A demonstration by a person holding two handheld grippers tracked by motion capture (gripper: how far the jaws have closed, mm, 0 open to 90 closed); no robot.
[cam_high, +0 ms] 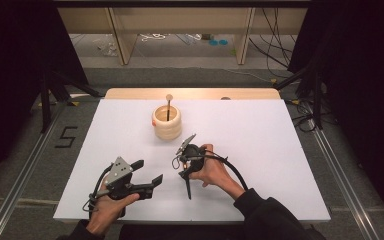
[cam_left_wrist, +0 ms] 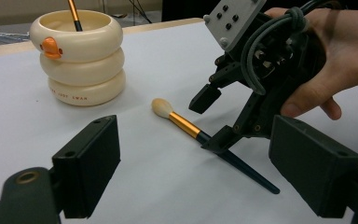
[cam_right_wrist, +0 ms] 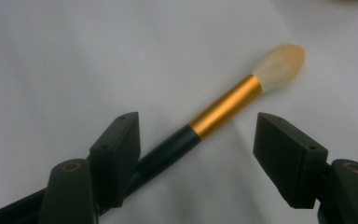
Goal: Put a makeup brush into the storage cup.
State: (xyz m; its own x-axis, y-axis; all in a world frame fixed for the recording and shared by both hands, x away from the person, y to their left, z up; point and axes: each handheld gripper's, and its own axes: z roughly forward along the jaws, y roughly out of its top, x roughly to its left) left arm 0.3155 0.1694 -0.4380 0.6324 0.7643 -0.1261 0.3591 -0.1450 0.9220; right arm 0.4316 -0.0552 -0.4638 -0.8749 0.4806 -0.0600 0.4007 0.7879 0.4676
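The makeup brush [cam_left_wrist: 200,133] is lying flat on the white bench [cam_high: 280,150], near the cream holder [cam_left_wrist: 77,58] where 1 brush is already standing. The right claw [cam_left_wrist: 213,120] is straddling its dark handle, jaws released and not yet pressing. The left claw [cam_high: 150,172] is hovering spread and empty. The brush looks light, thin and stiff with soft bristles; the smooth handle may be slippery, so I'd be pinching just behind the gold band.
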